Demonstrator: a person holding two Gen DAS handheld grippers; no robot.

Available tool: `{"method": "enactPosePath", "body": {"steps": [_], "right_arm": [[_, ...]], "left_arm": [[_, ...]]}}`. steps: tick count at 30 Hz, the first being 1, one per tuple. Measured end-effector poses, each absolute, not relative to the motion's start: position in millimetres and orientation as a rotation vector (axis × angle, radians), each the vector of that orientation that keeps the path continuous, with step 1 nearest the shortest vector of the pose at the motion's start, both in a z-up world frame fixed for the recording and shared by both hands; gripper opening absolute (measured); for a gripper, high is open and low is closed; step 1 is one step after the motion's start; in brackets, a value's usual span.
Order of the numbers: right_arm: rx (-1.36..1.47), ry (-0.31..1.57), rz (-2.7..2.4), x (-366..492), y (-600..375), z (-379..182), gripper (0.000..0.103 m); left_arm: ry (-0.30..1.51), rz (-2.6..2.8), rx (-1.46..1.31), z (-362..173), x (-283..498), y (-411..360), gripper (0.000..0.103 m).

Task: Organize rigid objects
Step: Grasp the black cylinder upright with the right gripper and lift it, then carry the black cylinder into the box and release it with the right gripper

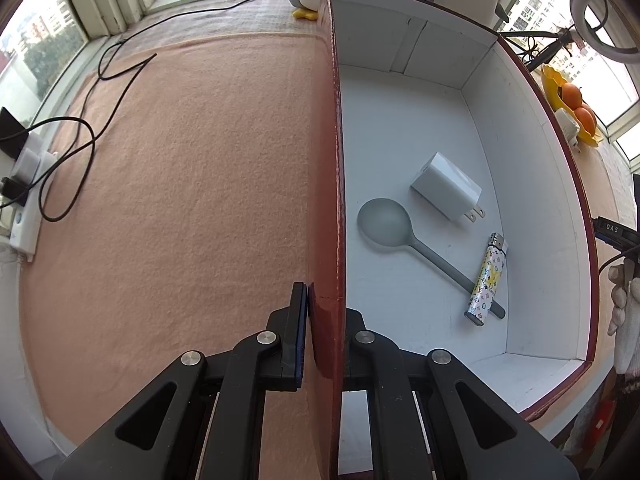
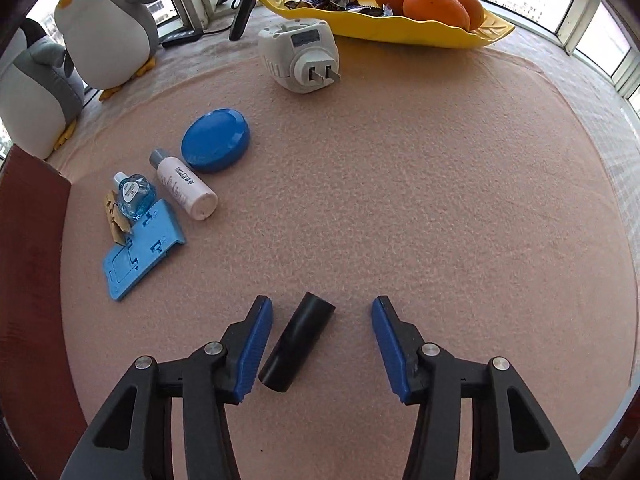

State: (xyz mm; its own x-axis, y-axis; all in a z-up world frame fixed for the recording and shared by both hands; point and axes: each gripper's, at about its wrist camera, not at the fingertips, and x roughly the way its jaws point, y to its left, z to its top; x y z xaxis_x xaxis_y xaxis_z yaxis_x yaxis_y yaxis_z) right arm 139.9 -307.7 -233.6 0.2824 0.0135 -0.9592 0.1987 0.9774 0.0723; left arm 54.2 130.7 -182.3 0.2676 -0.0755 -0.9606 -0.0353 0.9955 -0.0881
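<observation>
With the left gripper (image 1: 326, 320) clamping the red box wall (image 1: 334, 160), the right gripper (image 2: 322, 344), jaws apart, straddles the skewed black cylinder (image 2: 298, 346), which may roll away on closing.

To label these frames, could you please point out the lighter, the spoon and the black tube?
lighter (image 1: 487, 280), left wrist view, middle of its patterned body
spoon (image 1: 383, 222), left wrist view, centre of its bowl
black tube (image 2: 297, 342), right wrist view, middle of its side

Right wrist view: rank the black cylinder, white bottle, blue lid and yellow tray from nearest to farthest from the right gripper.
1. Black cylinder, between the open right gripper fingers, nearer the left one.
2. White bottle, up left.
3. Blue lid, just beyond the bottle.
4. Yellow tray, far end by the window.
</observation>
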Motion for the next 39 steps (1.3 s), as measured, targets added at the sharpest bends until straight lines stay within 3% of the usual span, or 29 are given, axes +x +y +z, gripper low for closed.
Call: {"method": "enactPosePath", "body": {"steps": [4,6,9,23,39], "right_arm": [[0.170,1.279,-0.118,141.7,-306.9,-232.2,0.036],[0.164,1.277,-0.113,141.8,-306.6,-231.1,0.024],[0.155,1.276,-0.108,143.9,-305.3,-231.3,0.017],[0.125,1.241,-0.100,141.5,-296.3,-223.3,0.015],[0.080,1.014,0.167,124.1,-197.1,-115.9,0.014]], "left_arm": [[1.302,-0.027,-0.094,-182.2,54.0,130.5,0.007],[1.302,-0.026,-0.093,-181.9,54.1,130.1,0.007],[1.300,-0.024,-0.094,-180.9,53.6,129.4,0.007],[1.286,-0.022,-0.092,-177.6,51.0,125.9,0.007],[1.274,-0.015,-0.111,-175.7,49.6,125.0,0.007]]}}
